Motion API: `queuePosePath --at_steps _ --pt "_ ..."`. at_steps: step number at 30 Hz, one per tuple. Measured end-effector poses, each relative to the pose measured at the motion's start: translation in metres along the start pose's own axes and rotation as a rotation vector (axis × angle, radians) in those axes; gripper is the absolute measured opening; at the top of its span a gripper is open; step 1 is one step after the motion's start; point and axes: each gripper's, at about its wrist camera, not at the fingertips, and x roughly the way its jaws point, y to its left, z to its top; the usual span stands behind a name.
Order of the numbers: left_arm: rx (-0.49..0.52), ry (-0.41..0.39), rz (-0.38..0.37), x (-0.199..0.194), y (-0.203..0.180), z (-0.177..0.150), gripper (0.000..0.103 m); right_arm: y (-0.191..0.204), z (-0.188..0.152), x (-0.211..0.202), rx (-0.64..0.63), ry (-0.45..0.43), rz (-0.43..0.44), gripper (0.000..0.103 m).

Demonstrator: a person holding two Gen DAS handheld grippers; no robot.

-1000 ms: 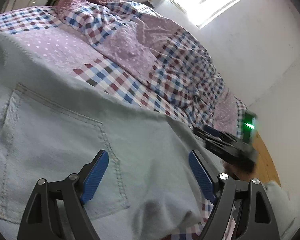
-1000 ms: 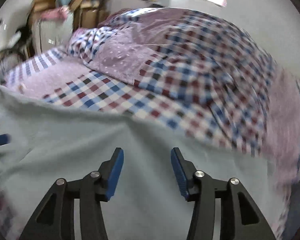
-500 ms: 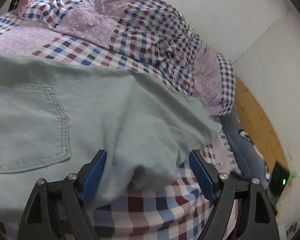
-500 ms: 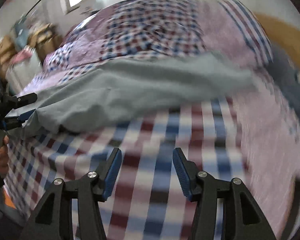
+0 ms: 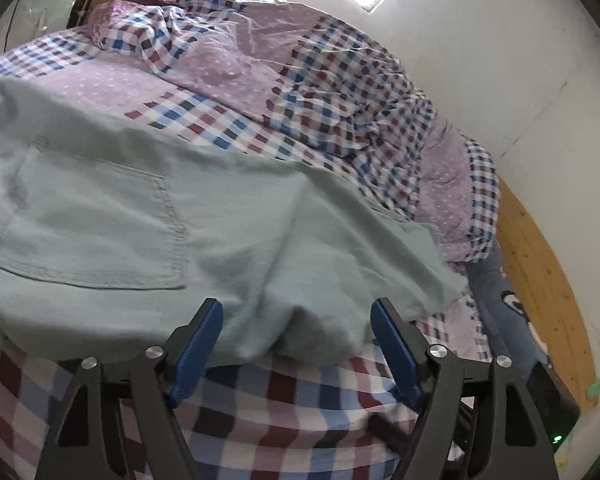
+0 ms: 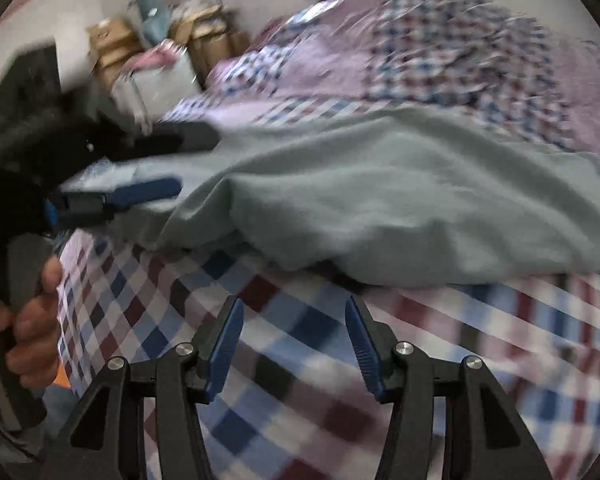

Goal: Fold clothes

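The left gripper [image 5: 296, 320], jaws wide, straddles the pale green trousers' [image 5: 220, 232] edge; the right gripper [image 6: 294, 320] hovers wide over the checked bedspread [image 6: 292, 380].

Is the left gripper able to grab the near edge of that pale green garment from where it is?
Probably yes. The left gripper is open, and the garment's bulging near fold already lies between its fingers on the checked bedcover, with nothing in between.

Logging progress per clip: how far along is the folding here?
Early to middle. The pale green jeans lie on the checked bedspread, seemingly doubled over, pocket up. Nothing is in hand: left gripper and right gripper are both open, off the cloth. Further folds and tidying remain.
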Motion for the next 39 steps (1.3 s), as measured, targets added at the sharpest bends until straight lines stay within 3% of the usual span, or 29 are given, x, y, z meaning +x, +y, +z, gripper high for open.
queuePosePath --at_steps 4,7,11,14,15,17,19,20,22,25,27,29,31,34,37,39 --pt "0.05 0.001 0.022 0.011 0.001 0.004 0.079 0.001 -0.002 0.015 0.006 0.013 0.066 0.056" --pt "0.033 0.007 0.063 0.024 0.013 0.009 0.074 -0.008 -0.005 0.018 0.024 0.02 0.122 0.056" --pt "-0.026 -0.017 0.092 0.029 0.028 0.017 0.057 -0.017 -0.009 0.016 0.025 0.028 0.181 0.056" --pt "0.002 -0.058 0.103 0.032 0.03 0.023 0.047 -0.018 -0.01 0.014 0.017 0.041 0.213 0.056" --pt "0.008 -0.065 0.116 0.034 0.03 0.025 0.045 -0.017 -0.01 0.013 0.008 0.037 0.214 0.056" --pt "0.002 -0.08 0.113 0.039 0.034 0.031 0.027 -0.017 -0.01 0.01 -0.003 0.027 0.213 0.056" --pt "-0.009 -0.086 0.134 0.043 0.039 0.033 0.026 -0.019 -0.005 0.01 0.009 -0.002 0.196 0.056" --pt "-0.015 -0.087 0.148 0.045 0.042 0.033 0.016 -0.02 -0.003 0.011 0.019 -0.018 0.191 0.056" --pt "-0.045 -0.061 0.163 0.049 0.046 0.034 0.011 -0.022 0.002 0.013 0.04 -0.047 0.189 0.056" --pt "-0.052 -0.046 0.153 0.047 0.044 0.031 0.012 -0.022 0.01 0.019 0.064 -0.069 0.187 0.056" --pt "-0.021 -0.06 0.136 0.04 0.035 0.028 0.023 -0.015 0.014 0.026 0.05 -0.066 0.173 0.056" --pt "0.009 -0.072 0.107 0.032 0.029 0.025 0.061 -0.008 0.02 0.033 0.033 -0.059 0.155 0.056" --pt "0.038 -0.082 0.078 0.025 0.023 0.022 0.073 -0.003 0.026 0.04 0.024 -0.05 0.138 0.056" --pt "0.077 -0.075 0.084 0.015 0.019 0.018 0.073 0.002 0.028 0.047 0.006 -0.036 0.083 0.054" --pt "0.086 -0.024 0.095 0.012 0.022 0.009 0.073 -0.001 0.029 0.046 0.027 -0.049 0.05 0.028" --pt "0.088 0.016 0.11 0.01 0.024 0.0 0.073 -0.003 0.03 0.039 0.037 -0.067 0.059 0.021"
